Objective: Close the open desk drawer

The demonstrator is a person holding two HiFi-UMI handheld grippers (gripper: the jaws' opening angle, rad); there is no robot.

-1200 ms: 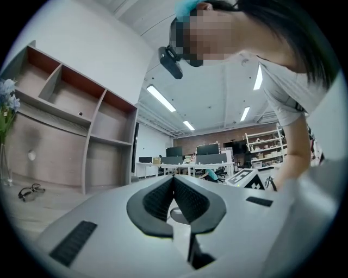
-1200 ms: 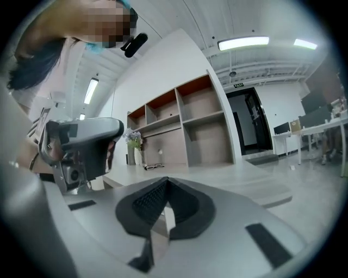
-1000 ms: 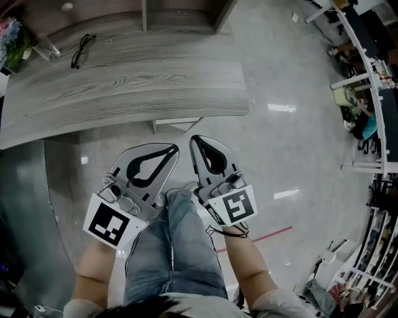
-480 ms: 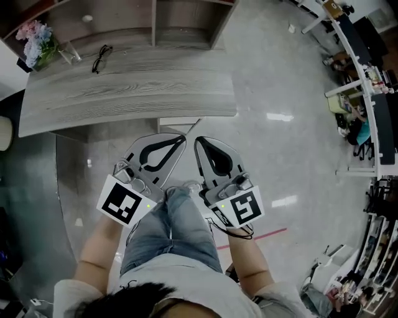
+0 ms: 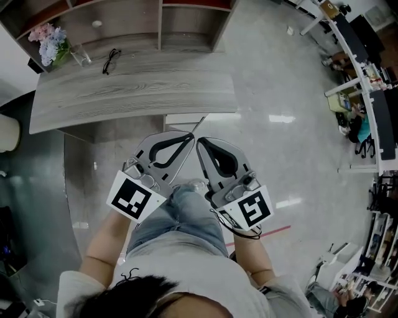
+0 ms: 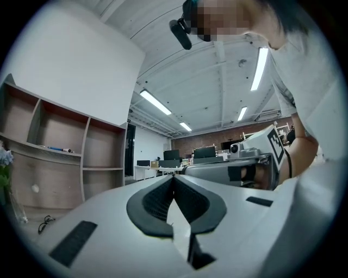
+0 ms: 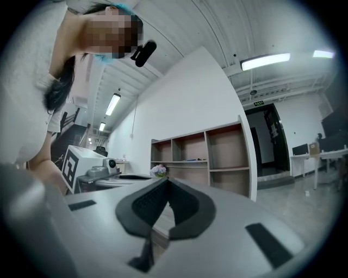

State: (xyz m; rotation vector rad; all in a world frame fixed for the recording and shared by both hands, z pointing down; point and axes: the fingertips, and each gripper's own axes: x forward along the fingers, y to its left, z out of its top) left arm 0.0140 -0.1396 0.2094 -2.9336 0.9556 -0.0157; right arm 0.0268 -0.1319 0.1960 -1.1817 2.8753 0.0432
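Note:
The grey wood-grain desk (image 5: pixel 137 93) lies across the top of the head view. A pale drawer front (image 5: pixel 184 118) sticks out a little from under its near edge. My left gripper (image 5: pixel 191 134) and right gripper (image 5: pixel 200 141) are held side by side over the person's jeans-clad knee, tips just short of the drawer and touching nothing. Both are shut and empty. The left gripper view shows its black pads (image 6: pixel 163 203) pressed together, with the right gripper's body beyond. The right gripper view shows its own pads (image 7: pixel 182 209) closed too, and the shelf unit (image 7: pixel 217 157) behind.
On the desk's far side lie black glasses (image 5: pixel 112 60), a glass vase (image 5: pixel 79 57) and a bunch of flowers (image 5: pixel 51 42). Open wooden shelves (image 5: pixel 161 18) stand behind the desk. Glossy floor with a red line (image 5: pixel 273 231) spreads right, toward office desks (image 5: pixel 360 74).
The desk now looks smaller and farther up the head view, as if the person drew back or rose. Both grippers stayed shut, their tips shifting slightly up and right.

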